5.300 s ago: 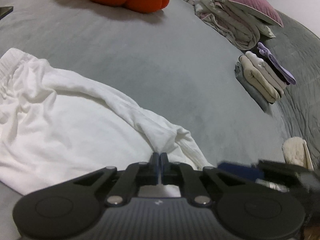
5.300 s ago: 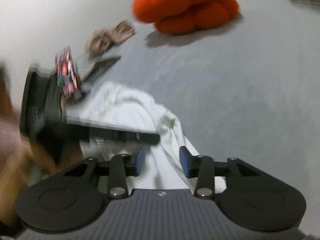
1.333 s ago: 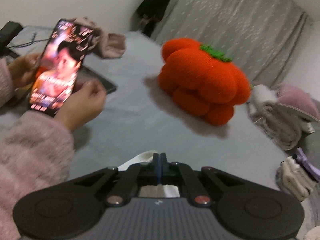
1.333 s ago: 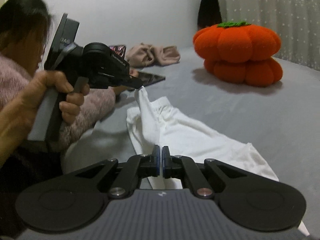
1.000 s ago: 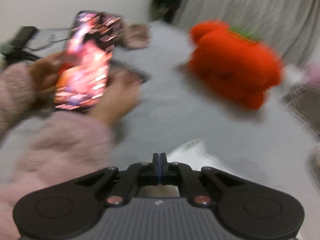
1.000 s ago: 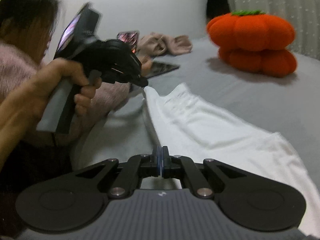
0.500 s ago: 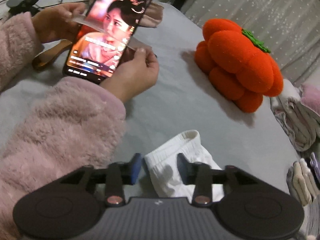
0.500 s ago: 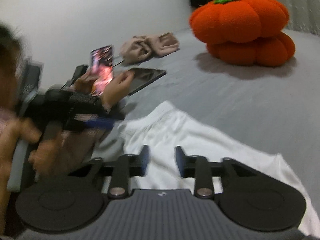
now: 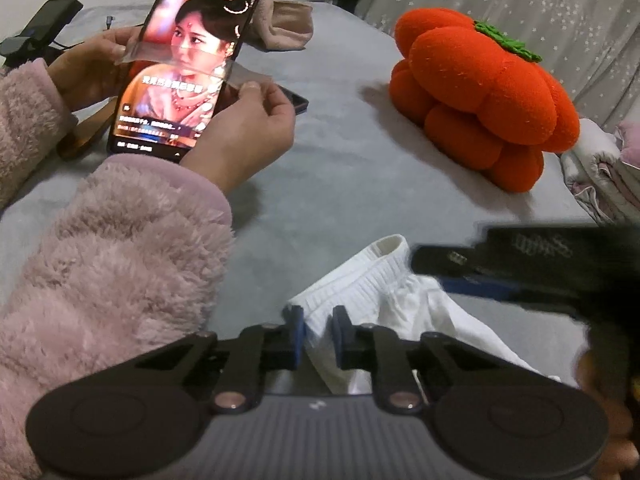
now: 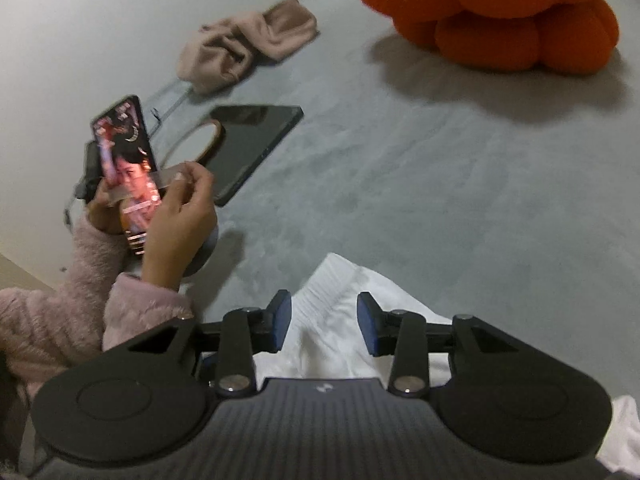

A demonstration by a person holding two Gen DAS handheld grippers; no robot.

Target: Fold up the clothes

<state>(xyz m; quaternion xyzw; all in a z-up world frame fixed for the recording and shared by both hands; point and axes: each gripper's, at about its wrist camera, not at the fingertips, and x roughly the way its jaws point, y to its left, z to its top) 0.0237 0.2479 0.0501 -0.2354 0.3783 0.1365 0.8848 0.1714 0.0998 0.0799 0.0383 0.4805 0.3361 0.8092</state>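
The left gripper [image 9: 318, 336] has its blue pads [image 9: 297, 334] a narrow gap apart and closing, with the ribbed waistband corner of the white garment [image 9: 384, 284] between them; the pads do not yet look pressed on the cloth. The right gripper [image 10: 323, 322] stands wider, its jaws opening, the pads [image 10: 280, 320] either side of the same white garment [image 10: 332, 320] but clear of it. In the left wrist view the right gripper shows as a blurred dark shape [image 9: 520, 264] just to the right of the waistband.

The garment lies on the grey bed cover [image 10: 440, 200], its waistband end pointing toward the orange pumpkin cushion [image 9: 480, 96]. Left of the garment, a second person's fluffy pink sleeve [image 9: 116, 240] rests on the cover, and their hand [image 9: 244, 128] holds a lit phone [image 9: 188, 56] with a strip of clear film across the screen. Beyond the phone, further from the garment, lie a dark tablet [image 10: 252, 144] and a crumpled beige cloth [image 10: 248, 44]. Right of the cushion a pile of bedding [image 9: 600, 176] sits at the edge
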